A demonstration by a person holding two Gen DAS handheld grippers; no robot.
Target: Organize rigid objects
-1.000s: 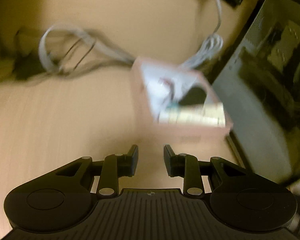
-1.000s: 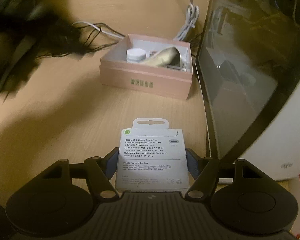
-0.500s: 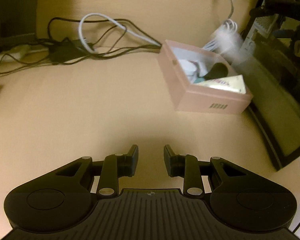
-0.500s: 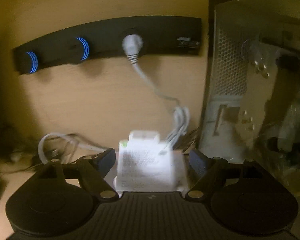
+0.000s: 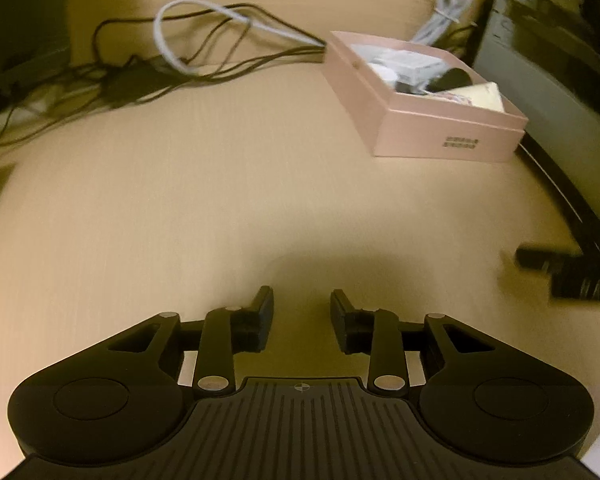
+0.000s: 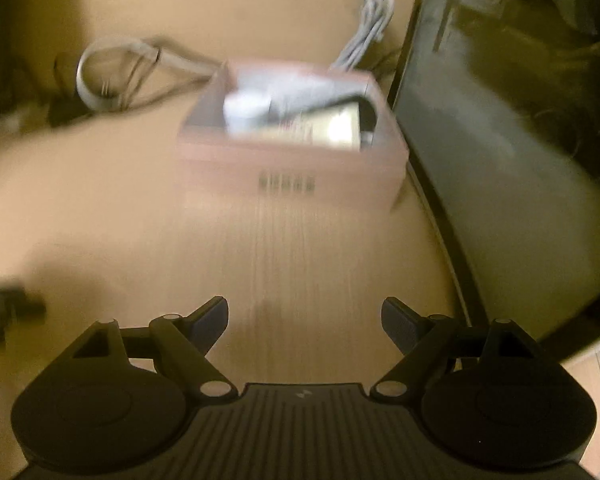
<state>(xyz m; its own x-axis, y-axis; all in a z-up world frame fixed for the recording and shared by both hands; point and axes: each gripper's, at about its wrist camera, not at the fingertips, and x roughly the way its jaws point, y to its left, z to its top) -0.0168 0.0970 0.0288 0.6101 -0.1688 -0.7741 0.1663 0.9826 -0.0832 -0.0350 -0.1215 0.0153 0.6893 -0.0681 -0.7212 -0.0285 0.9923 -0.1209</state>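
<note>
On the pale wooden desk (image 5: 180,200), close against the dark glass-sided computer case (image 5: 560,92), sits the pink box (image 5: 440,120) that holds the task's things. From the left wrist camera its long axis runs from the upper left, by the cables, down to the lower right, and the short printed face turns toward the camera; from the right wrist camera the same pink box (image 6: 296,168) shows its printed face head-on. Inside lie a white round piece (image 5: 386,74), a dark rounded thing (image 5: 454,78) and a pale flat packet (image 5: 484,96) leaning at the near end, its long side lying roughly along the near wall; the packet's print is too small to read. The right view is heavily smeared, so the contents there read only as a white blur and a light slab. The left gripper (image 5: 302,314) hovers over bare desk well short of the box, its jaws narrowly apart with nothing between them, having just opened a little. The right gripper (image 6: 304,320) has jaws spread wide and has just been opening, with only desk showing between them. A tangle of black and grey cables (image 5: 188,56) lies behind the box, and a coiled white cable (image 5: 446,8) sits at its far corner. A dark blurred shape at the left view's right edge cannot be made out.
</note>
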